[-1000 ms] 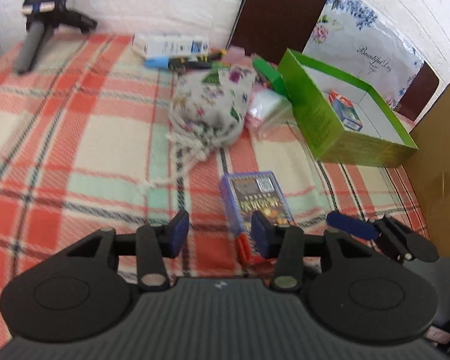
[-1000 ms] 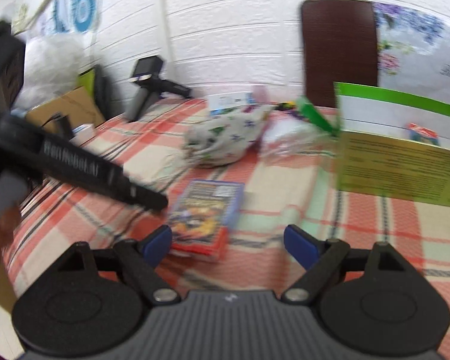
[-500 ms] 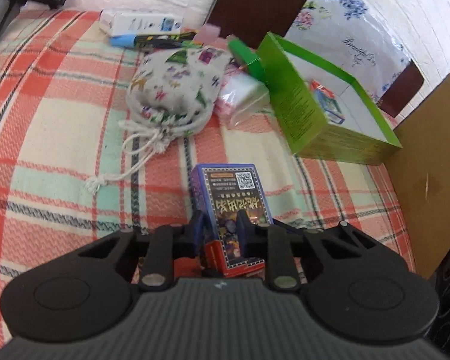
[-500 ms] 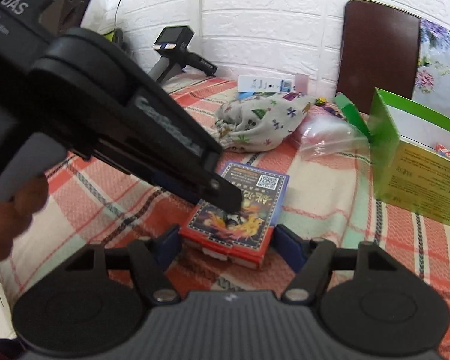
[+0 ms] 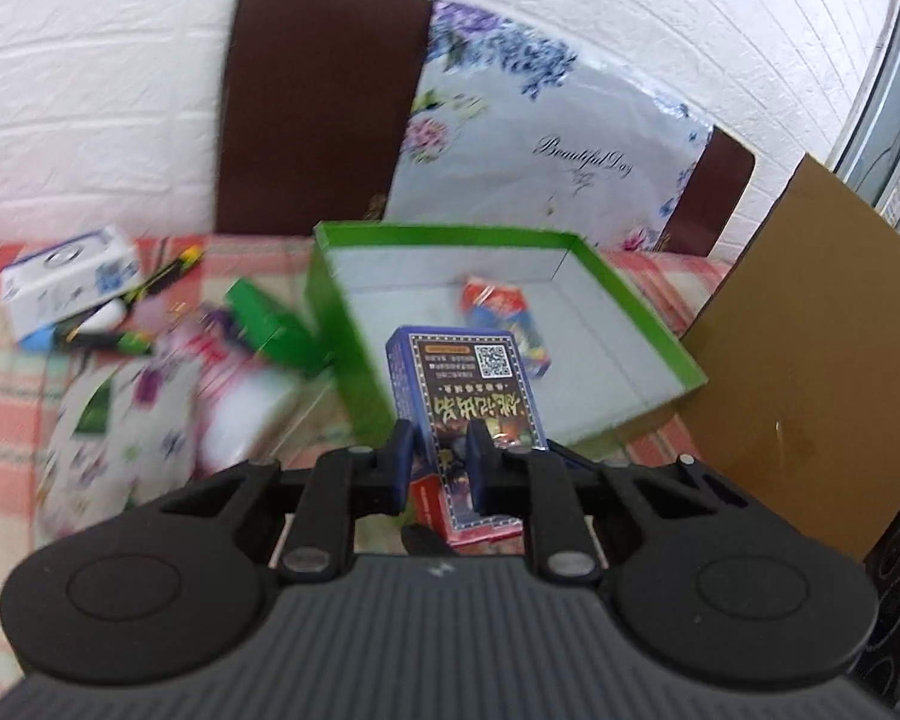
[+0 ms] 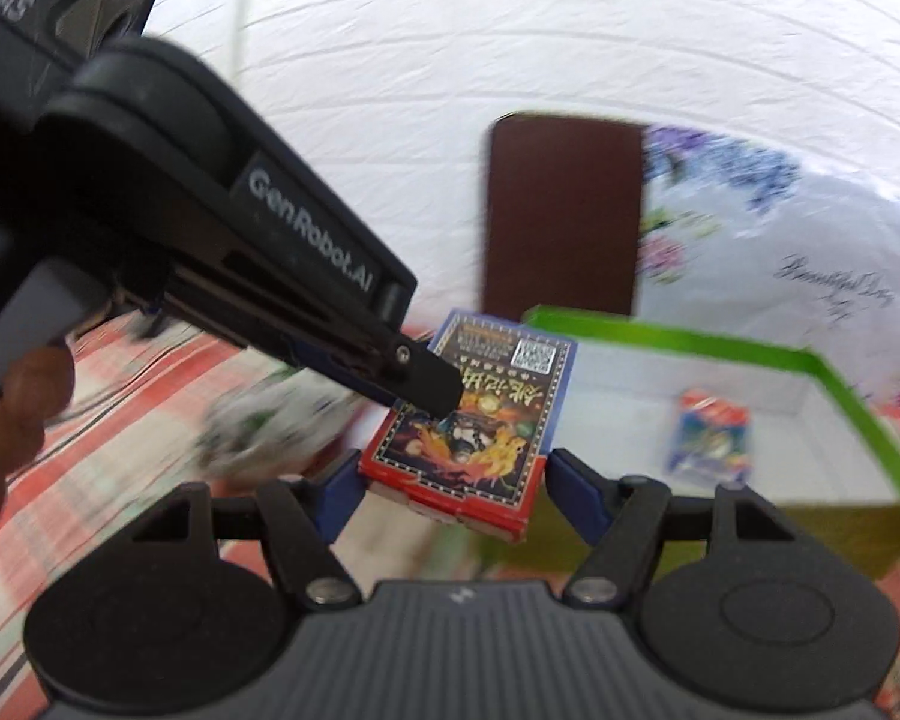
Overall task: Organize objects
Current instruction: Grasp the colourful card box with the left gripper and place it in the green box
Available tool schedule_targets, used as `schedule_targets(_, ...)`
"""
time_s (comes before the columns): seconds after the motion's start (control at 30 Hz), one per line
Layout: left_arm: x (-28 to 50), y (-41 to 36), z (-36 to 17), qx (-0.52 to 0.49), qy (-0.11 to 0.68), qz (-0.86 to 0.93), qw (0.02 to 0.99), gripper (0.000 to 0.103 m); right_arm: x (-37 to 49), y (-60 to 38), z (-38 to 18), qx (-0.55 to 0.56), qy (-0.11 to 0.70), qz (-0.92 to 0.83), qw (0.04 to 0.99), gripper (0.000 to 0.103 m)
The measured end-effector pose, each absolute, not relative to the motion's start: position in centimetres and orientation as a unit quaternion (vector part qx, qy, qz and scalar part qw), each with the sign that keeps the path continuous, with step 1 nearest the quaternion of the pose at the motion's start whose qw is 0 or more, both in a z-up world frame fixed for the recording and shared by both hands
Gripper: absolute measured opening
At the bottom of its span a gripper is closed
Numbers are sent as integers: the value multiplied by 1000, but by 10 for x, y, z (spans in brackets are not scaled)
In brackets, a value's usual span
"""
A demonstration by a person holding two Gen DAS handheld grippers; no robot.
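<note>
My left gripper (image 5: 439, 461) pinches the light, stiff blue-and-red printed card box (image 5: 471, 396) across its thin faces, while my right gripper (image 6: 453, 480) brackets its long edges, contact unclear.

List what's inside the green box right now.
Inside the green box: one small red-and-blue card pack lying on the white floor. The card box held in the left tool covers part of the floor near the front wall, so that patch can't be checked.
</note>
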State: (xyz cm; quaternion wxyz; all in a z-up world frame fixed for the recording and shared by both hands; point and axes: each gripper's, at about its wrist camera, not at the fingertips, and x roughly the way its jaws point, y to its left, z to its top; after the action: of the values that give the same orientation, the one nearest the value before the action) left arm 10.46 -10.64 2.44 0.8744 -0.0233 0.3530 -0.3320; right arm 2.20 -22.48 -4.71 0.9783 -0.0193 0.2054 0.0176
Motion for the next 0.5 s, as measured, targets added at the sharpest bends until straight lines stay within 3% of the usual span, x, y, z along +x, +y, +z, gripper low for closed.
schedule_targets(0.17,132,-144,13,-21,347,-337,875,22,56,-256,-55,-22,192,-22,981,68)
schedule_targets(0.2,136,-150,8,-15,343,-326,881,24,64,-258,-62,-33,196,-34,979,71)
schedule_targets(0.23,141,-154,1,-1,345,-306,887,24,72,-259,-68,-44,207,-52,976,83)
schedule_targets(0.33,142,-142,-7,-21,367,-300,881,24,61,-262,-69,-14,208,-52,977,76)
schedule_targets(0.5,106,-105,-1,-15,328,-316,890,24,18,-249,-69,-11,180,-53,982,79)
